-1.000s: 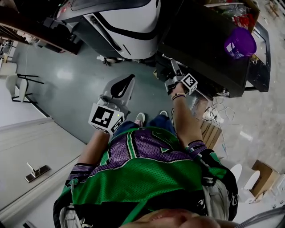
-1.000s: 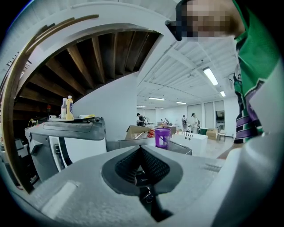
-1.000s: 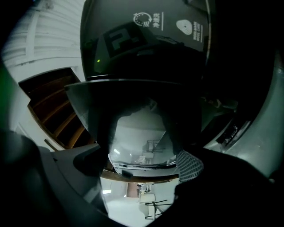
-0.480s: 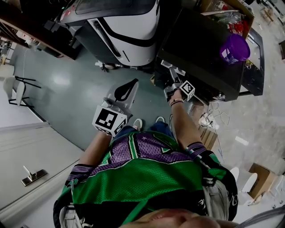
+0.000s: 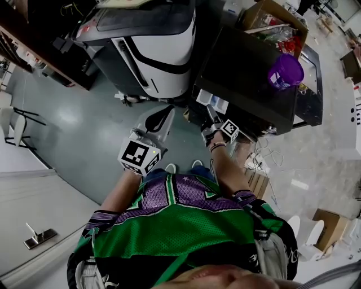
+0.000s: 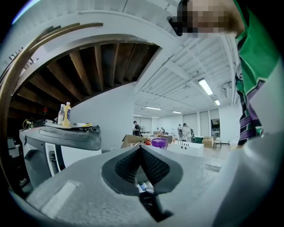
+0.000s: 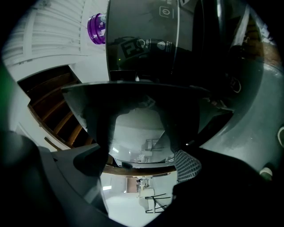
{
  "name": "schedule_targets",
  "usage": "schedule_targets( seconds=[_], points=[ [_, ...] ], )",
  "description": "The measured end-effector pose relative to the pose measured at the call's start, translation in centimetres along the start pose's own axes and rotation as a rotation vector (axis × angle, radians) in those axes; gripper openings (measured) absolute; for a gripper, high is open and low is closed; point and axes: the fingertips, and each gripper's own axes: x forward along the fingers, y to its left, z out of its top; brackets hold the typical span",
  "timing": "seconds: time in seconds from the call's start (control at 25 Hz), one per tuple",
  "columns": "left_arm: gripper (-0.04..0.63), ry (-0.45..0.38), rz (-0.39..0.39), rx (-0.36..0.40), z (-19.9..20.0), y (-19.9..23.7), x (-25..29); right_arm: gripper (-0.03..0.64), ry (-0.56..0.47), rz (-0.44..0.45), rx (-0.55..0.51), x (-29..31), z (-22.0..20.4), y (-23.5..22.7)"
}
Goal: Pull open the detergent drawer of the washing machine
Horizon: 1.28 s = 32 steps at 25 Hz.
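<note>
The black washing machine [image 5: 248,73] stands at the upper right. Its detergent drawer [image 5: 210,101] sticks out of the front toward me, with pale compartments showing. My right gripper [image 5: 210,117] is at the drawer's outer end, shut on its front. In the right gripper view the dark drawer front [image 7: 133,99] lies between the two fingers of the right gripper [image 7: 142,166], below the machine's control panel [image 7: 146,40]. My left gripper [image 5: 163,113] hangs over the floor left of the drawer, touching nothing. Its pads meet at the left gripper's [image 6: 141,153] tips, so it is shut and empty.
A purple cup [image 5: 285,70] stands on top of the washing machine. A white and black appliance [image 5: 152,45] stands close on the left, with bottles [image 6: 65,113] on top. A cardboard box [image 5: 271,17] is behind the machine, and cables [image 5: 259,155] lie on the floor at its right.
The drawer has slid out of the machine with my right gripper on it, and its pale compartments now show. My left gripper has kept about the same place.
</note>
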Motion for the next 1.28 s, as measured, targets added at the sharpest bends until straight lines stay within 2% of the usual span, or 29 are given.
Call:
schedule_targets(
  seconds=[0.68,1.16,1.28],
  points=[
    [0.017,-0.047,-0.15,-0.007,1.1,-1.8,1.7,0.459,0.052,-0.012,-0.023,-4.0,-4.9,-0.1],
    [0.017,-0.056,-0.183,-0.002,1.8,-3.1,2.4,0.443,0.091,-0.042,0.008,-5.5,-6.4,-0.2],
    [0.017,-0.059,-0.185,-0.005,1.8,-3.3,2.6,0.425,0.148,-0.054,-0.006,-5.9,-7.3,-0.5]
  ],
)
